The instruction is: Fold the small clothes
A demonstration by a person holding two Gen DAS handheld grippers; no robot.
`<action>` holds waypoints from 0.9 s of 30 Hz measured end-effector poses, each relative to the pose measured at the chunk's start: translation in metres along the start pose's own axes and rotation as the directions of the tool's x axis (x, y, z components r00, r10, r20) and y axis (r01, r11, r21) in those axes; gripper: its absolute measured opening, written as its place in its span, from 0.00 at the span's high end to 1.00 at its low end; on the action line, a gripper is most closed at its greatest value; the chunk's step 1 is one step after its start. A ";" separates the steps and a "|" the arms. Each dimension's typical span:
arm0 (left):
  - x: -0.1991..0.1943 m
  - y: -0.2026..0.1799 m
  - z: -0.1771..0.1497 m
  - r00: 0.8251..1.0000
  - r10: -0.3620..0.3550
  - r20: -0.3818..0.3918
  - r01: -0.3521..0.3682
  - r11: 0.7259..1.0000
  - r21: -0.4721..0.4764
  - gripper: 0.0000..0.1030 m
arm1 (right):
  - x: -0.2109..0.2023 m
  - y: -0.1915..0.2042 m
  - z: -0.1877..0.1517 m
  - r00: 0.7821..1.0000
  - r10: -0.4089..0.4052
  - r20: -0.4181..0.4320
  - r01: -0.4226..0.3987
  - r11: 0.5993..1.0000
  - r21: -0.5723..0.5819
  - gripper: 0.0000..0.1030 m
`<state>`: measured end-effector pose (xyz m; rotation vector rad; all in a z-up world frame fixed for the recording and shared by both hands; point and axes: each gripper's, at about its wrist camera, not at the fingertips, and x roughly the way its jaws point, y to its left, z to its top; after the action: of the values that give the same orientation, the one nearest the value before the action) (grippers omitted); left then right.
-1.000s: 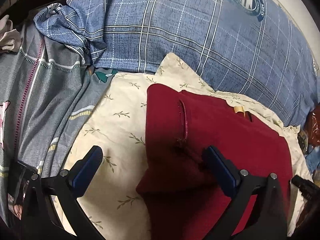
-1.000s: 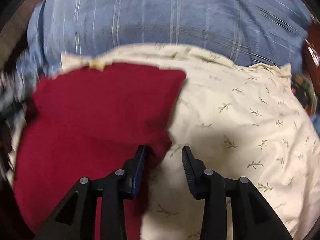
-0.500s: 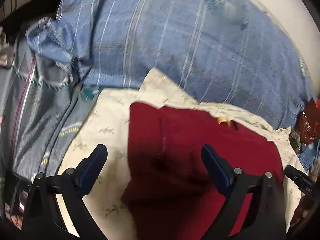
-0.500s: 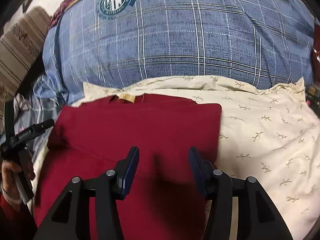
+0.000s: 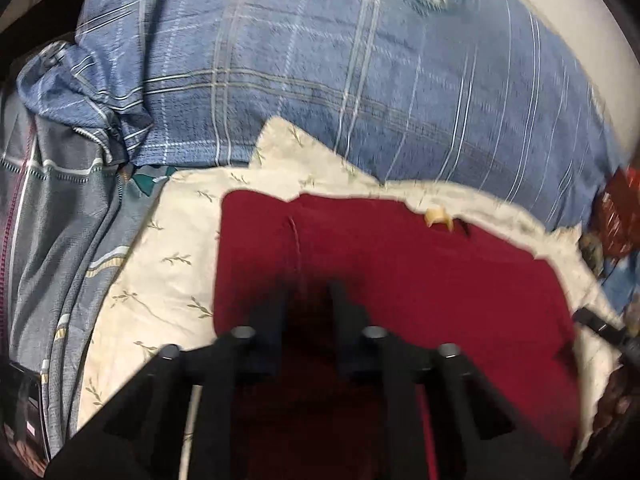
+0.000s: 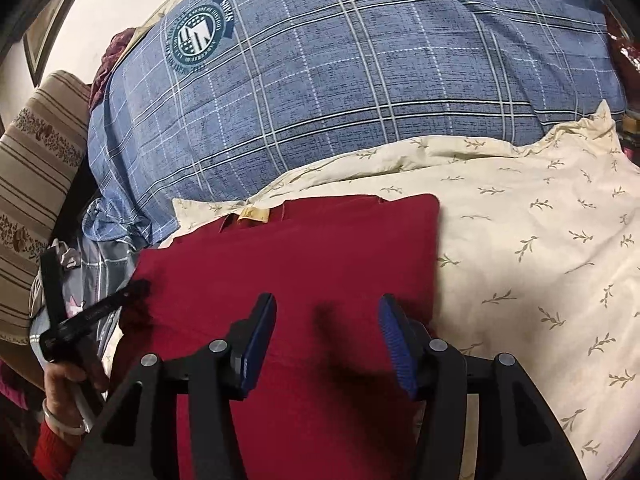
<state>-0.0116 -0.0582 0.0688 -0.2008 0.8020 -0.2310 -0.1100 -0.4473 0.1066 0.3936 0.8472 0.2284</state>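
Fabric is the whole risk here, so look at how you hold the dark red garment [image 6: 304, 264]. It lies partly folded on the cream leaf-print pillow [image 6: 540, 248], towards that pillow's left side in the right wrist view, its tan neck label [image 6: 253, 213] at the far edge next to the blue plaid pillow [image 6: 360, 80].

Your left gripper [image 5: 308, 292] has its jaws drawn close together on the red cloth near the garment's left side. The view is blurred and dark there, so you cannot tell how many layers are pinched. If it is only the top one, a lift may well peel the fold apart.

Your right gripper [image 6: 326, 320] hovers over the near middle of the garment with its jaws apart and nothing between the pads [image 6: 394, 344]. Close it there and you are likely to bunch a ridge instead of catching an edge.

The pillow is soft and may drag along with the cloth.
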 end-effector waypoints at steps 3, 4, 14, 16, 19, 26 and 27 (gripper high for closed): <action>-0.008 0.009 0.001 1.000 -0.030 0.005 0.030 0.999 -0.043 0.92 | 0.001 0.001 -0.003 1.000 -0.031 0.000 0.031 1.000 -0.006 0.47; -0.006 0.008 0.000 1.000 -0.016 -0.003 0.016 0.999 -0.036 0.92 | 0.003 0.000 -0.003 0.999 -0.051 -0.007 0.050 0.999 -0.015 0.47; -0.005 0.005 -0.012 0.996 0.061 -0.059 -0.063 0.998 -0.024 0.93 | 0.018 -0.001 0.005 0.989 -0.150 -0.006 0.149 0.986 -0.073 0.47; -0.006 0.004 -0.013 0.996 0.067 -0.060 -0.068 0.998 -0.015 0.93 | 0.026 0.009 0.013 0.989 -0.148 -0.013 0.145 0.982 -0.124 0.47; -0.001 0.004 -0.014 0.995 0.076 -0.070 -0.077 0.997 -0.013 0.93 | 0.056 0.015 0.020 0.972 -0.229 -0.056 0.212 0.954 -0.214 0.53; 0.000 0.007 -0.016 0.994 0.075 -0.080 -0.078 0.997 -0.024 0.86 | 0.043 0.003 0.029 0.975 -0.210 -0.071 0.201 0.972 -0.126 0.50; 0.000 0.008 -0.015 0.994 0.074 -0.080 -0.076 0.997 -0.028 0.82 | 0.031 0.006 0.022 0.979 -0.195 -0.063 0.185 0.973 -0.135 0.50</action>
<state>-0.0219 -0.0522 0.0569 -0.1915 0.8898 -0.1563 -0.0739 -0.4362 0.1011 0.1826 0.9334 0.1193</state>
